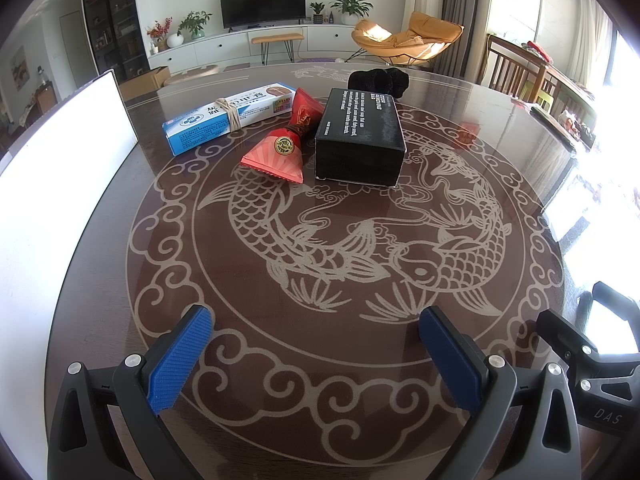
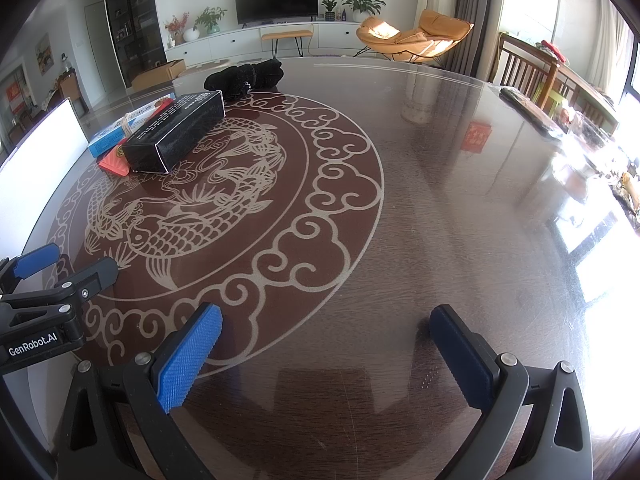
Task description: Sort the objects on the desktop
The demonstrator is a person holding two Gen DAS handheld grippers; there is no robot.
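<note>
A black box (image 1: 360, 136) with white lettering lies on the round table's far part. Left of it lies a red pyramid-shaped packet (image 1: 284, 148) with a gold seal, and a blue-and-white carton (image 1: 228, 117) bound with string. A black fuzzy item (image 1: 378, 80) lies behind the box. My left gripper (image 1: 316, 356) is open and empty, well short of them. My right gripper (image 2: 326, 356) is open and empty over bare table to the right. The right wrist view shows the box (image 2: 176, 136), packet (image 2: 114, 162), carton (image 2: 112, 132) and fuzzy item (image 2: 244, 74) at far left.
The dark glass-topped table (image 1: 320, 340) has a pale fish pattern. A white board (image 1: 60, 160) stands at its left edge. The left gripper's body (image 2: 48, 300) shows at the right wrist view's left. Dining chairs (image 2: 524, 68) and clutter stand at the right.
</note>
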